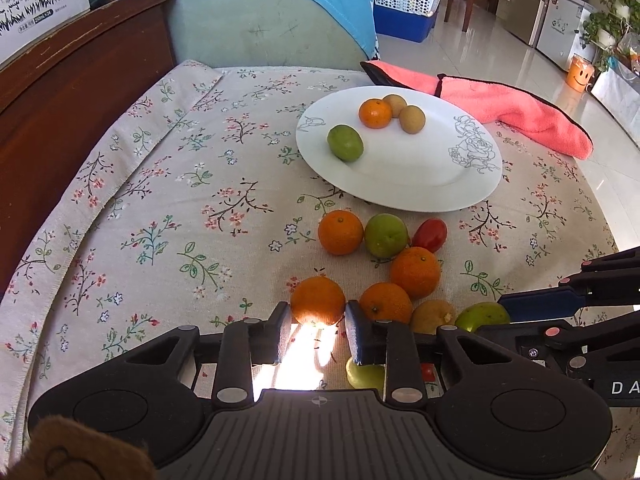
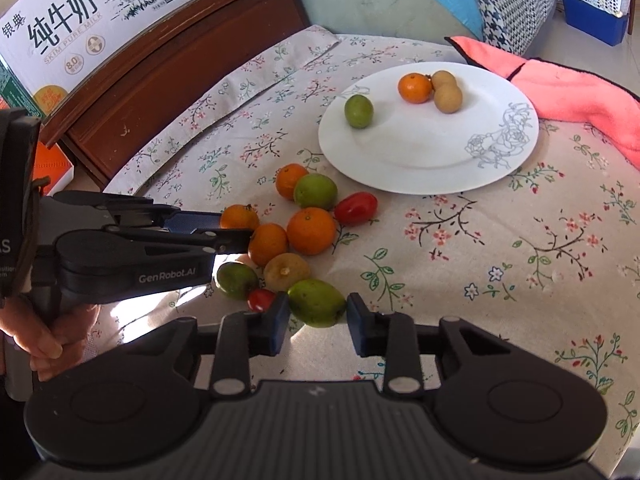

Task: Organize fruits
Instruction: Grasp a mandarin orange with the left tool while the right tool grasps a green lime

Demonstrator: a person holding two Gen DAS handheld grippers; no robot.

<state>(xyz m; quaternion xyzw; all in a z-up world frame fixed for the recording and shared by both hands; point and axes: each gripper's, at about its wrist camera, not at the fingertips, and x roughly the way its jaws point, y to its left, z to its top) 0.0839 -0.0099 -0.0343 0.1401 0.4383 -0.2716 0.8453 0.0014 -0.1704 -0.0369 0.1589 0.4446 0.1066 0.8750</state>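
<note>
Small oranges, green fruits, brownish fruits and red tomatoes lie in a loose pile on the flowered tablecloth. Behind them a white plate carries one orange, one green fruit and two brownish fruits. My left gripper is shut on the nearest orange at the pile's left edge. From the right wrist view it reaches in from the left. My right gripper has both pads against a green fruit that rests on the cloth. That gripper also shows at the right of the left wrist view.
A pink towel lies behind and to the right of the plate. A dark wooden frame with a milk carton box borders the table on the left. A person's hand holds the left gripper.
</note>
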